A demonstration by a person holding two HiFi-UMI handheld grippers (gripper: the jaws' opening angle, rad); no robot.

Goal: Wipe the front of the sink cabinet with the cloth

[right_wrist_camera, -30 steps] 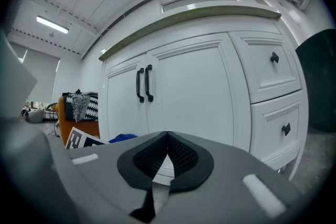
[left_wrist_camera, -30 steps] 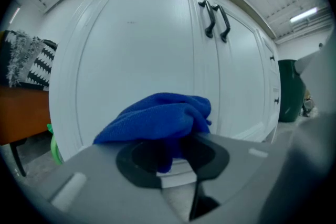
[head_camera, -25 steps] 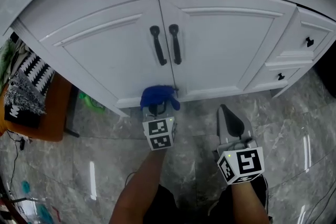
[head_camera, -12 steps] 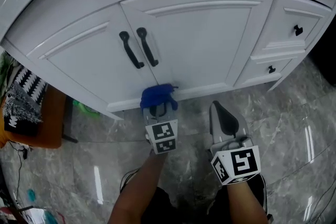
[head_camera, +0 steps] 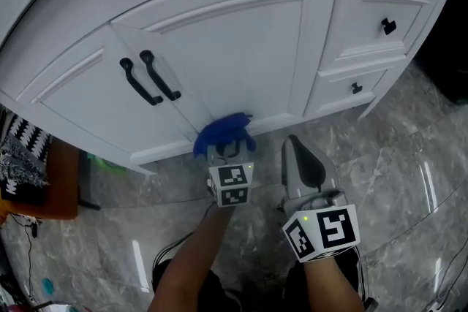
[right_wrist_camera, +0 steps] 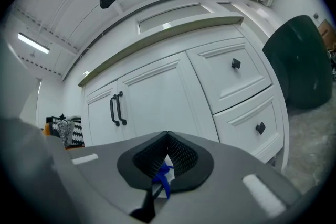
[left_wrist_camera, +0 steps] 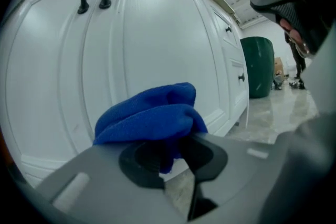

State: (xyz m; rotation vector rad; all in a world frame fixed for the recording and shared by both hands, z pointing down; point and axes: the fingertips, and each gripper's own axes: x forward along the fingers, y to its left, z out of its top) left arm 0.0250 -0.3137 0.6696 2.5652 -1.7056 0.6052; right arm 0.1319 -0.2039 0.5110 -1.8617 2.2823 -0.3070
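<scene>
1. My left gripper has slid right along the sink cabinet; the door handles now sit to its left.
2. Its jaws pinch the blue cloth against the bottom rail, with the door panel directly above.
3. The right gripper, jaws pressed together, hangs nearer me, off the cabinet.

Your left gripper clamps a bunched blue cloth between its grey jaws; just beyond them stands a white panelled cabinet door.
</scene>
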